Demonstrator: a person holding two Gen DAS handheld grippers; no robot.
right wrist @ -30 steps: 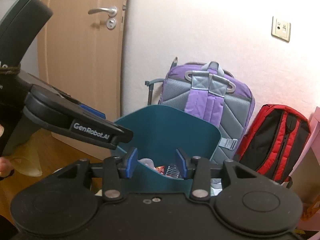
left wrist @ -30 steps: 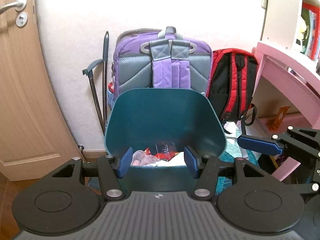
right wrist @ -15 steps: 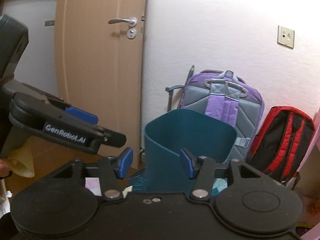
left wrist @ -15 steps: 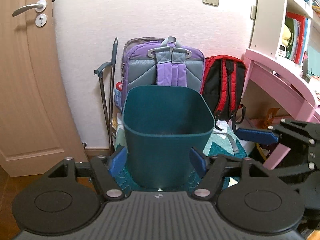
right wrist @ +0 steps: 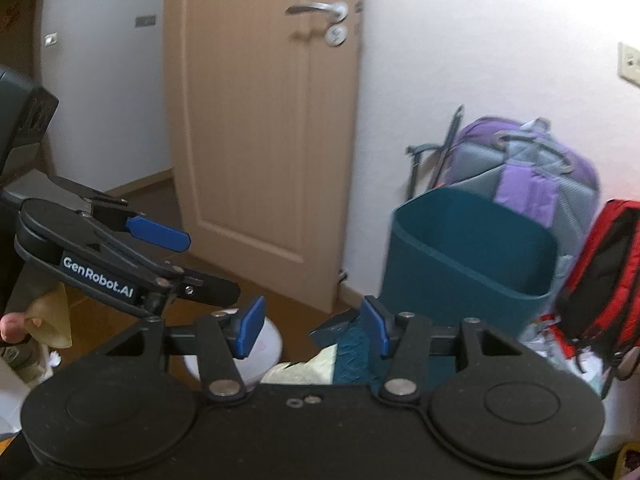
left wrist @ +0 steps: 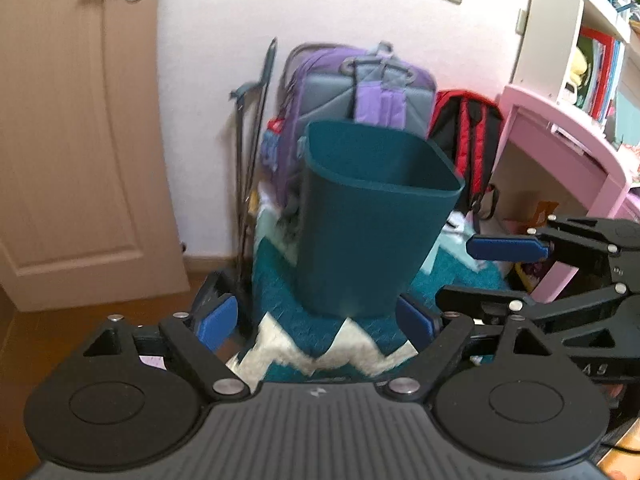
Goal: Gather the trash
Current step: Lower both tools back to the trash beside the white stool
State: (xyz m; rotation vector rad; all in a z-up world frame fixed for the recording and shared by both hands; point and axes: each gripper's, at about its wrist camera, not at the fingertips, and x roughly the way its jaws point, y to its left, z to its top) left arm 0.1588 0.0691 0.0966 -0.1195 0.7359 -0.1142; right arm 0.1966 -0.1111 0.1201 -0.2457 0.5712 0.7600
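The bin (left wrist: 372, 216), a dark teal plastic one with an open top, stands upright on the rug (left wrist: 320, 332) near the white wall (left wrist: 320, 4). From this low angle its inside is hidden, so no trash can be seen in it. The left gripper (left wrist: 318, 320) is held low in front of the bin, apart from it. Its jaws have just been opening and now stand wide, with nothing between the blue pads (left wrist: 218, 320) but the rug's teal and cream zigzag. The bin's base shows just above the gap.

The right gripper (right wrist: 314, 330) points more toward the door (right wrist: 260, 120), with the bin off to the right side of its view. Its jaws are also spread and hold nothing (they opened a moment ago, then settled). Between its pads lie brown floor (right wrist: 296, 312) and a corner of the rug. A pale round object (right wrist: 264, 348) lies on the floor behind its left pad; what it is I cannot tell.

Behind the bin a purple and grey backpack (left wrist: 360, 80) leans against the wall, and a red and black backpack (left wrist: 464, 128) sits just beside it. A pink desk (left wrist: 568, 152) stands to the right. Each gripper shows at the edge of the other's view, well apart from the bin.
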